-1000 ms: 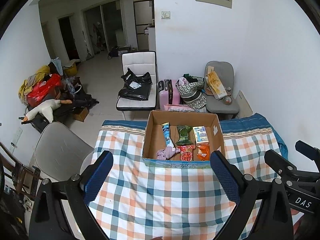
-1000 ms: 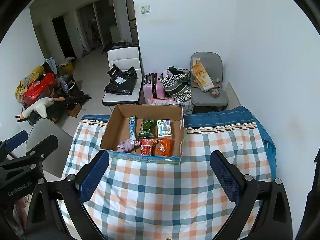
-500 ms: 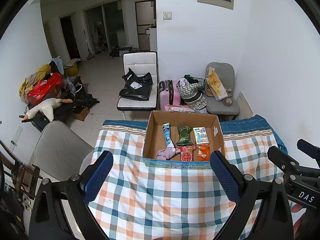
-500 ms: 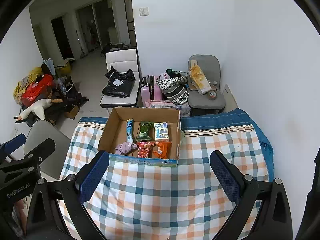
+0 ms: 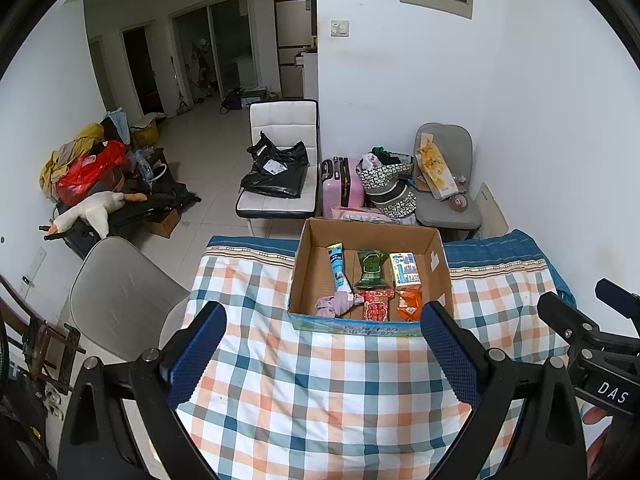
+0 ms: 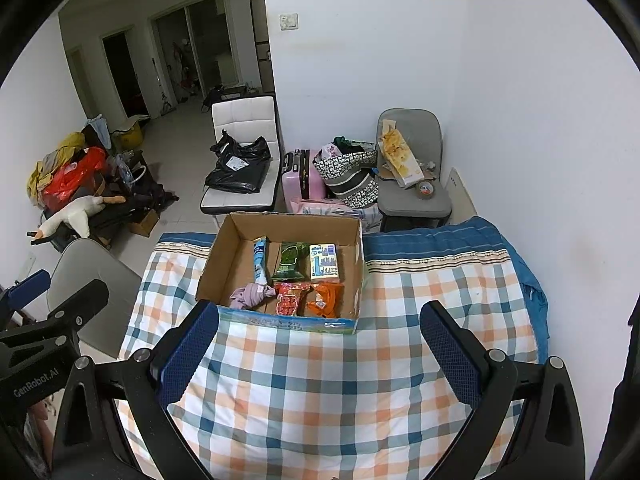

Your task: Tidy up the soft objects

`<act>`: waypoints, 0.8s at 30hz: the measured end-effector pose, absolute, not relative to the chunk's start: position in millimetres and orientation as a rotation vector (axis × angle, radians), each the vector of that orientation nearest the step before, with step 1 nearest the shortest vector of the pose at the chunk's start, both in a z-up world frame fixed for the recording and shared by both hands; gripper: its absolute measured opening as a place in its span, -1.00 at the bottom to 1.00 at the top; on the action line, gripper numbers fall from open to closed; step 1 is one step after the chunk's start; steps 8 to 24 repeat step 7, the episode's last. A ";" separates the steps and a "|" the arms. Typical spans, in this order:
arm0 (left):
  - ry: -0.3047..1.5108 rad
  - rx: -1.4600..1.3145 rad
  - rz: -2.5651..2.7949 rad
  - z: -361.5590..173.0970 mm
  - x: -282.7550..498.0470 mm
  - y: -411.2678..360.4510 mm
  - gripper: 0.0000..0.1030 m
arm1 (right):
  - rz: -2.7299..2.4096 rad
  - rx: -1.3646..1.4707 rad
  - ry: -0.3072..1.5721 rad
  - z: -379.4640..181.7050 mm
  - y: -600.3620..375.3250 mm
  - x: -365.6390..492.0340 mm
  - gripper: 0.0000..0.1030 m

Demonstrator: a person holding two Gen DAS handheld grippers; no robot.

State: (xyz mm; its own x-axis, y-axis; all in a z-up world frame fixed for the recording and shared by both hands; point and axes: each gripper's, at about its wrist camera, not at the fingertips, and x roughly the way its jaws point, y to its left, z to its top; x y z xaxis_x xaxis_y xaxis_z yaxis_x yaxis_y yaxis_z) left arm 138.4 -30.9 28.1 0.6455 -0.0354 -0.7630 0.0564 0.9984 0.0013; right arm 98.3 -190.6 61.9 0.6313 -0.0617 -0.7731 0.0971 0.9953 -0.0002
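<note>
An open cardboard box [image 5: 440, 264] [image 6: 224, 256] stands on the far half of a checked tablecloth [image 5: 320, 392] [image 6: 340, 392]. Inside lie a blue tube [image 5: 337, 268] [image 6: 260, 260], a green packet [image 5: 372, 268] [image 6: 289, 261], a tissue pack [image 5: 405, 271] [image 6: 325, 263], a lilac cloth [image 5: 338, 305] [image 6: 250, 296], a red packet [image 5: 377, 305] [image 6: 289, 299] and an orange packet [image 5: 410, 302] [image 6: 326, 299]. My left gripper [image 5: 322, 356] and my right gripper [image 6: 320, 356] hang open and empty above the near cloth, well short of the box. Each shows at the other view's edge: right gripper [image 5: 592, 328], left gripper [image 6: 44, 320].
A grey chair [image 5: 120, 284] [image 6: 84, 276] stands at the table's left edge. Beyond the table are a white chair with a black bag [image 5: 280, 168], a pink suitcase [image 5: 340, 188] and a loaded grey chair [image 5: 444, 184]. A white wall runs along the right.
Both grippers have risen and drawn back a little, so the box sits slightly lower and smaller in view. Nothing was gripped or released.
</note>
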 end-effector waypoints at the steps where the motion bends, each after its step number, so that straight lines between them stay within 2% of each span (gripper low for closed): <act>1: 0.869 0.028 -0.055 28.2 138.9 -30.7 0.93 | -0.087 0.041 0.884 60.9 -190.2 99.0 0.99; 24: 0.868 0.028 -0.056 28.8 139.0 -29.9 0.93 | -0.085 0.033 0.884 59.6 -190.9 99.4 0.99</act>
